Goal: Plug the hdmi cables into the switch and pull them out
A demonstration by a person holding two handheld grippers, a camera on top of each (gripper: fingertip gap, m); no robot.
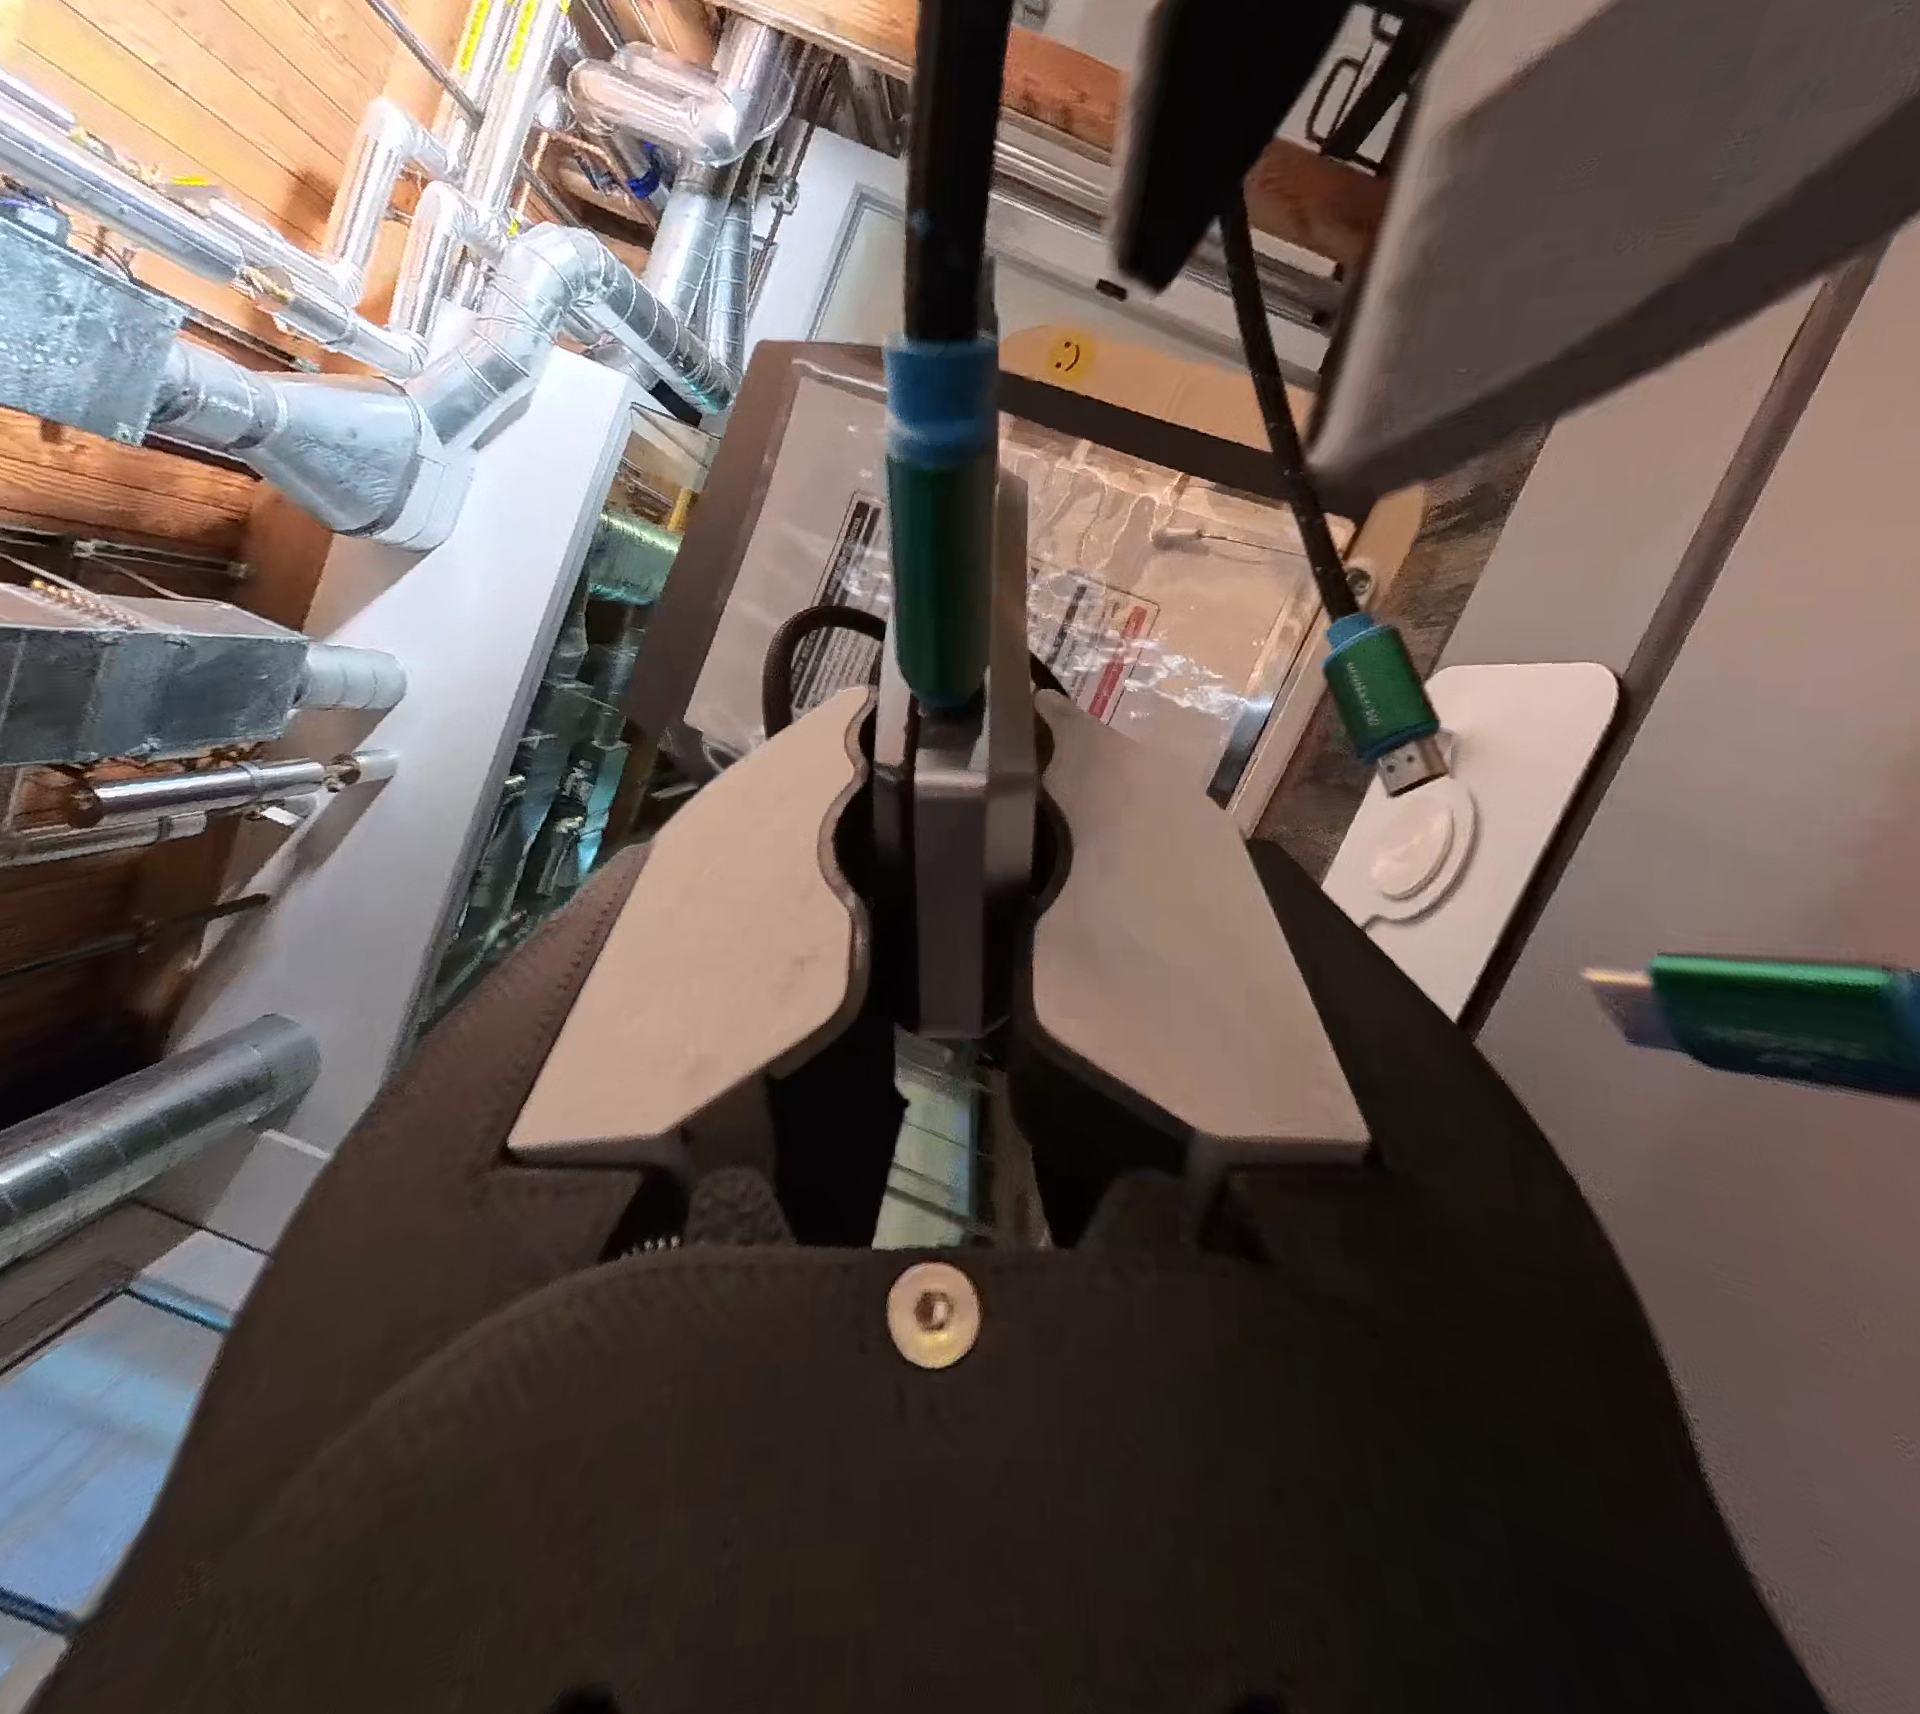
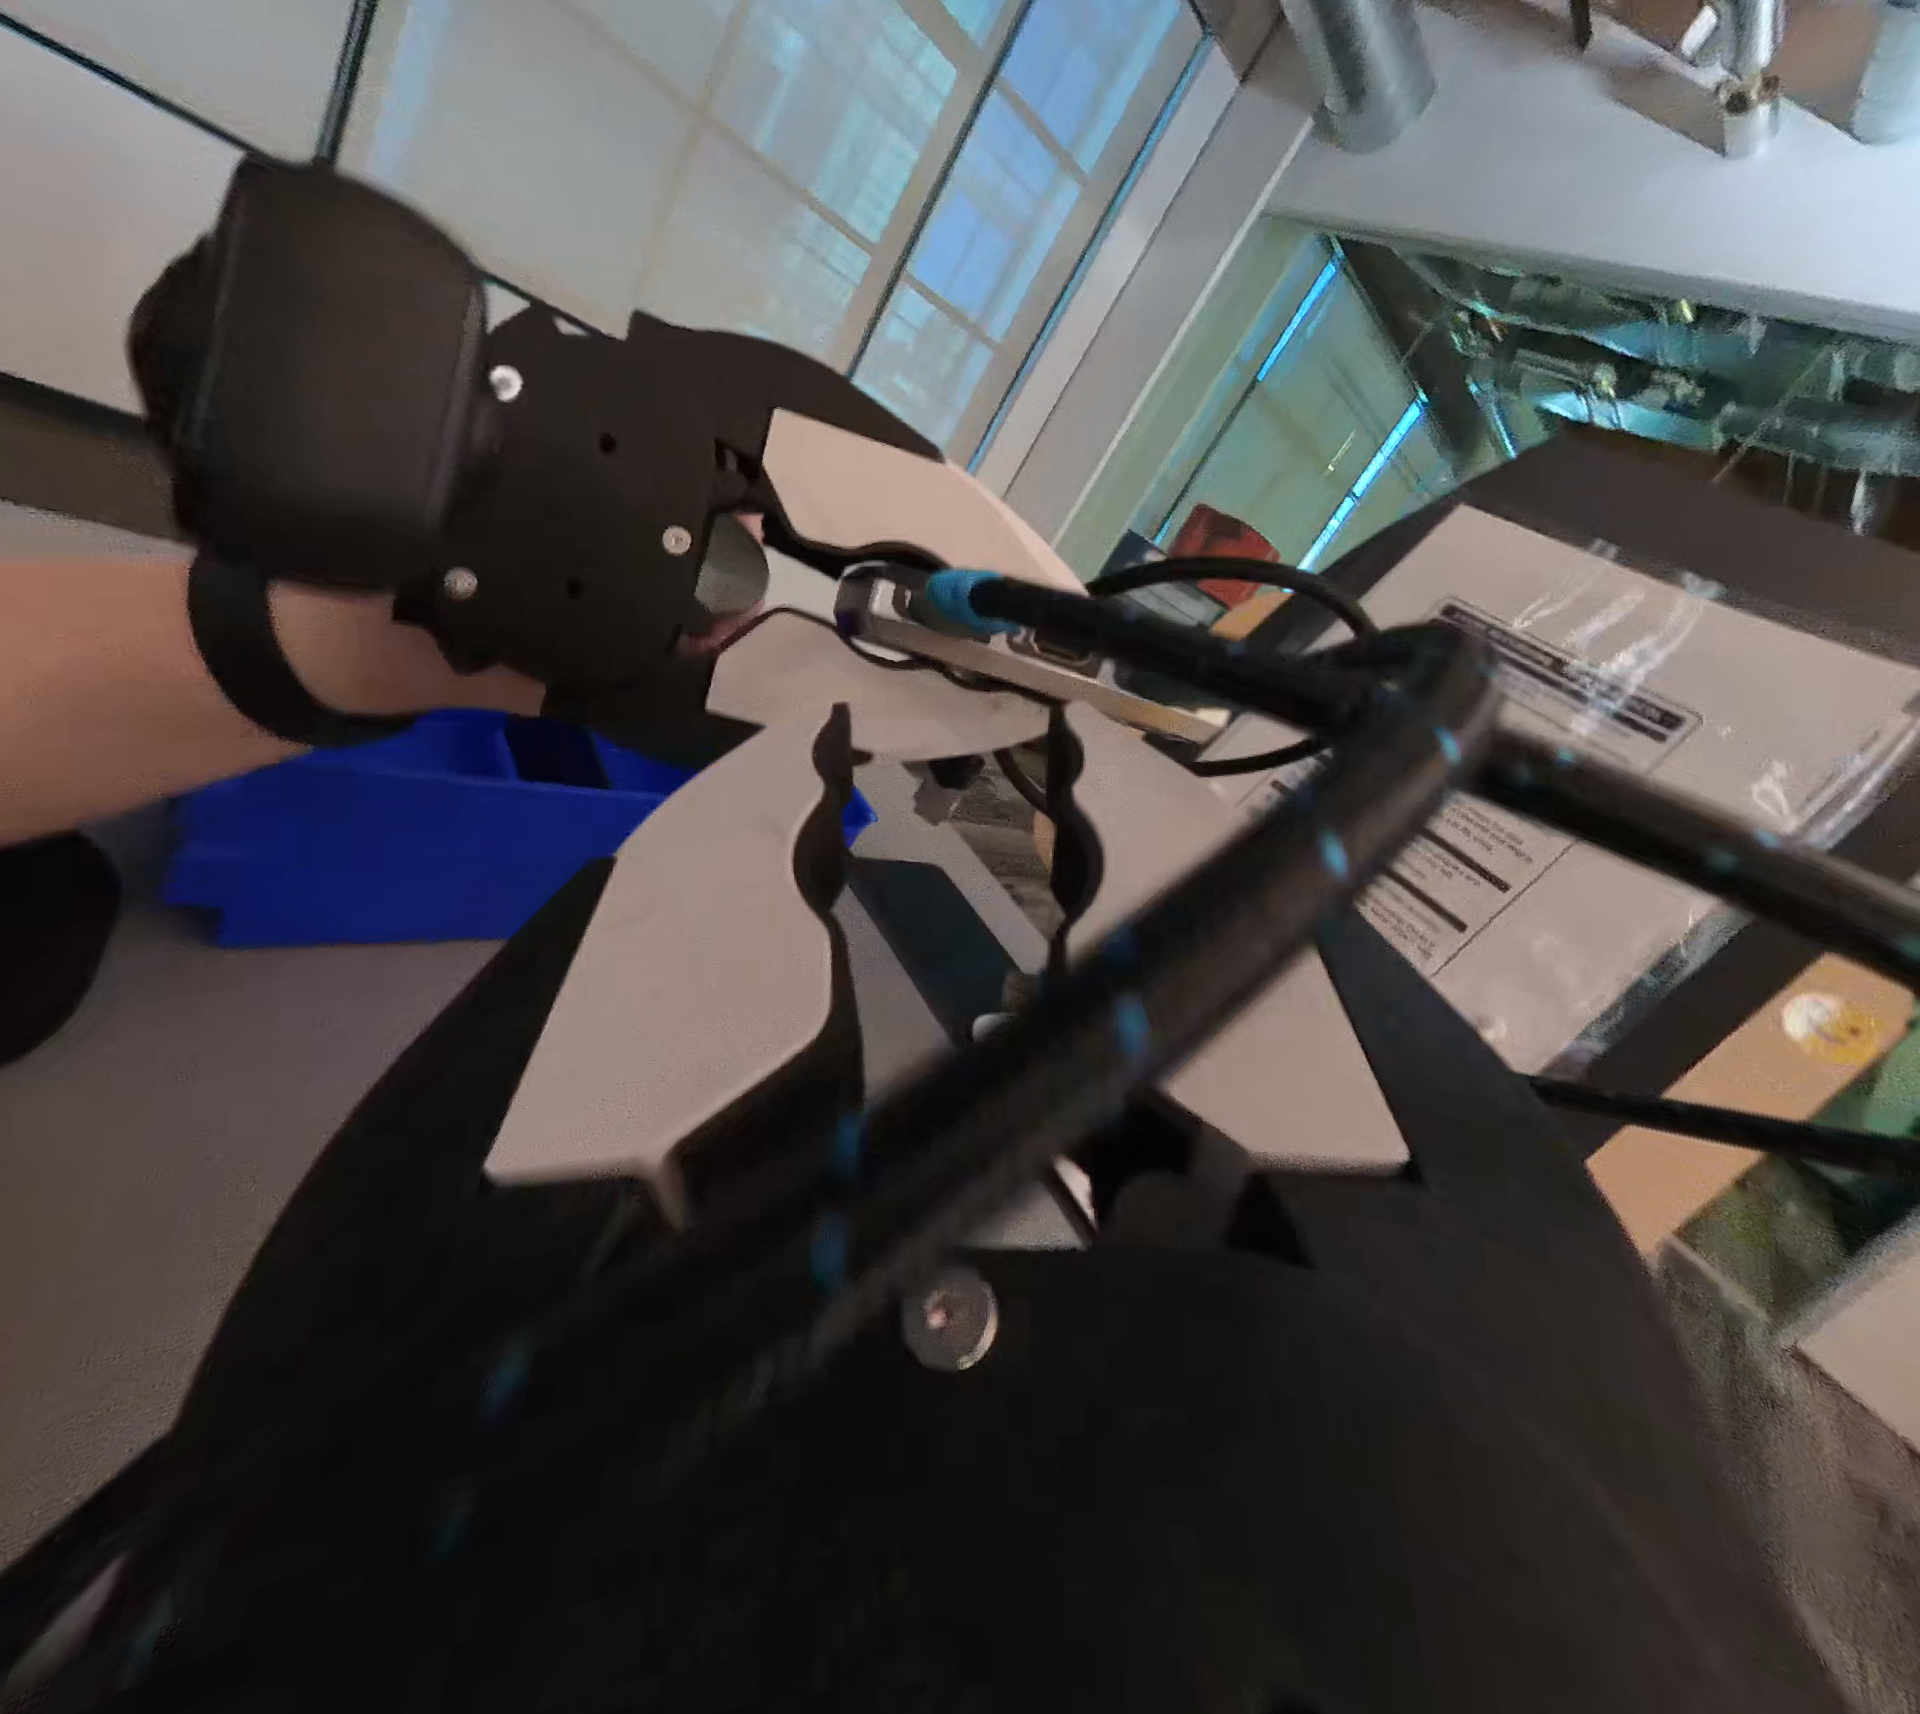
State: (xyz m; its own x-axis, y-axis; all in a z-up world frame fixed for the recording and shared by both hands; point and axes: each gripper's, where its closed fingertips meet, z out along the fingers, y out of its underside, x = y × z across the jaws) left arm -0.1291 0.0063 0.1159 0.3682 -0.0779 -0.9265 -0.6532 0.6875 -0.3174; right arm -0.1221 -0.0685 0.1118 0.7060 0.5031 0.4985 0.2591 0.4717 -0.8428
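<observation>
The left tool [image 1: 951, 734] has a rounded matte-black textured body carrying one silver countersunk screw [image 1: 932, 1318], and two flat pale-grey finger plates [image 1: 717, 926] with wavy scalloped inner edges, set on black wedge-shaped arms. The right tool [image 2: 951, 817] is built alike, with its own silver screw [image 2: 948, 1325]. Seen from the right wrist view, the left tool's black housing [image 2: 582, 542] bears small silver screws and round holes, with a black strap [image 2: 234, 656] looped around the wrist.
</observation>
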